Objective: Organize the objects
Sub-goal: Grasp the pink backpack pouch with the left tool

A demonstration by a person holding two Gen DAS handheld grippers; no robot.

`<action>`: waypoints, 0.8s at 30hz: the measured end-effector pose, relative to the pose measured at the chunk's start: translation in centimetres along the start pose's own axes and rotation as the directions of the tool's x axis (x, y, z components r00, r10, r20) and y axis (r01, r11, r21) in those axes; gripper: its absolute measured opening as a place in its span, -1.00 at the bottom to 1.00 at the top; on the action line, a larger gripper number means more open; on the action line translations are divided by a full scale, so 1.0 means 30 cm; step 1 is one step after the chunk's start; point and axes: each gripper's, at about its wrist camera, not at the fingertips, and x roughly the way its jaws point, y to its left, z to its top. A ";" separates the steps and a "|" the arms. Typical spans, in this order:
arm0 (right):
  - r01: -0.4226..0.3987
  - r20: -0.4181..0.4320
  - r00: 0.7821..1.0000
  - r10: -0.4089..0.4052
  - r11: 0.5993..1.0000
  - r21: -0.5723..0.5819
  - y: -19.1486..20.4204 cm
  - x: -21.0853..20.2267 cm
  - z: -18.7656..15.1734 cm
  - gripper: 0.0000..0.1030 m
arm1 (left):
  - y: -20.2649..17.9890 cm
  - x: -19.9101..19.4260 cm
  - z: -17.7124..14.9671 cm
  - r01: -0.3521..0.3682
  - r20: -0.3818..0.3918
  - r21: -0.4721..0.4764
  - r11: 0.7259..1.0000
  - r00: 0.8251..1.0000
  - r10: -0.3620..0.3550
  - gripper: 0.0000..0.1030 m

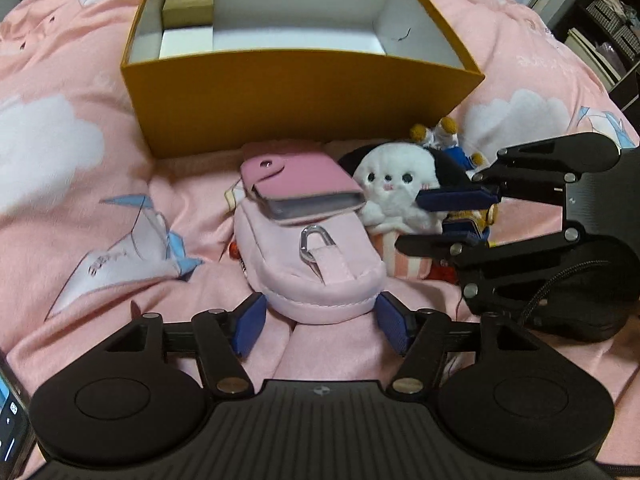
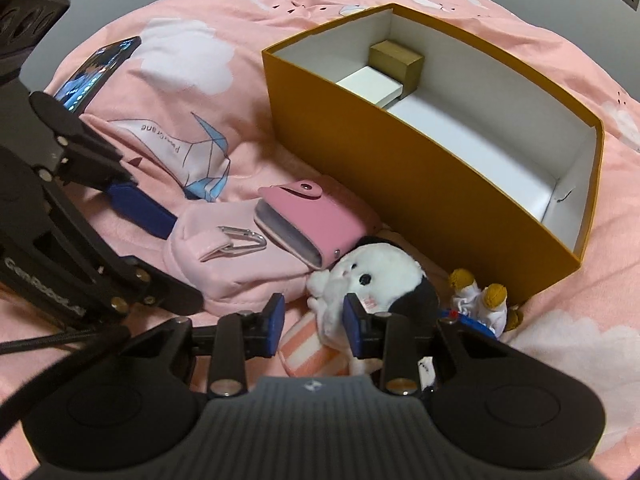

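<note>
- Left gripper (image 1: 316, 326) stood wide, blue pads flanking the near, rounded end of the soft pale-pink fabric pouch with a silver carabiner clip (image 1: 316, 264); pads just beside its sides, contact not clear.
- Pouch's long axis ran straight away from that gripper toward the box, so jaws crossed the short width.
- Right gripper (image 2: 314, 328) partly closed around the white plush toy with a black ear and striped pink base (image 2: 360, 280); one pad seemed against the plush, a firm grip unconfirmed.
- Glossy pink snap-flap card wallet (image 1: 304, 186) lay on the pouch's far end, tilted.
- Beyond, open mustard-yellow cardboard box with white lining (image 1: 304, 96) on the pink quilt (image 1: 60, 208); nearly bare, small tan box (image 1: 188, 8) in a far corner.
</note>
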 end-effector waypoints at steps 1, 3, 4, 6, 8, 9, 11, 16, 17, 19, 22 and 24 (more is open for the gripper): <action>0.002 -0.002 1.000 -0.002 1.000 -0.007 0.003 -0.001 0.001 -0.34 | 0.000 -0.001 -0.001 0.000 0.008 0.000 1.000 1.000 0.000 0.36; 0.006 -0.006 1.000 -0.006 1.000 -0.026 0.012 -0.003 0.002 -0.33 | 0.003 -0.010 0.000 0.008 0.042 -0.008 1.000 0.999 -0.008 0.29; 0.008 -0.008 1.000 -0.008 0.999 -0.039 0.017 -0.004 0.003 -0.33 | 0.004 -0.014 0.002 0.007 0.057 -0.010 1.000 0.998 -0.007 0.28; 0.008 -0.009 1.000 -0.009 0.998 -0.057 0.026 -0.007 0.003 -0.33 | 0.006 -0.024 0.012 0.009 0.089 -0.018 1.000 0.996 -0.008 0.28; 0.003 -0.005 1.000 -0.003 0.997 -0.074 0.033 -0.008 0.008 -0.33 | 0.006 -0.029 0.025 0.010 0.120 -0.028 1.000 0.993 -0.006 0.27; 0.000 -0.001 1.000 0.000 0.997 -0.083 0.037 -0.008 0.014 -0.33 | 0.006 -0.029 0.032 0.012 0.129 -0.032 0.999 0.992 -0.007 0.27; -0.004 0.017 1.000 0.006 0.995 -0.096 0.046 -0.004 0.028 -0.34 | 0.007 -0.031 0.043 0.016 0.150 -0.038 0.999 0.989 -0.010 0.27; -0.007 0.050 0.999 0.013 0.994 -0.106 0.059 0.027 0.065 -0.47 | 0.028 -0.042 0.080 0.037 0.200 -0.066 0.997 0.979 -0.023 0.27; -0.001 0.055 0.998 0.006 0.995 -0.101 0.058 0.033 0.073 -0.60 | 0.033 -0.043 0.085 0.037 0.206 -0.070 0.997 0.978 -0.022 0.27; 0.014 0.075 0.997 -0.007 0.996 -0.085 0.048 0.038 0.084 -0.62 | 0.044 -0.048 0.093 0.048 0.228 -0.086 0.995 0.973 -0.027 0.27; 0.004 0.110 0.994 -0.001 1.000 -0.030 0.020 0.038 0.100 -0.68 | 0.061 -0.063 0.103 0.054 0.259 -0.104 0.993 0.966 -0.025 0.27; 0.009 0.129 0.992 -0.008 1.000 -0.008 0.008 0.036 0.110 -0.74 | 0.059 -0.084 0.102 0.041 0.277 -0.083 0.996 0.961 -0.017 0.26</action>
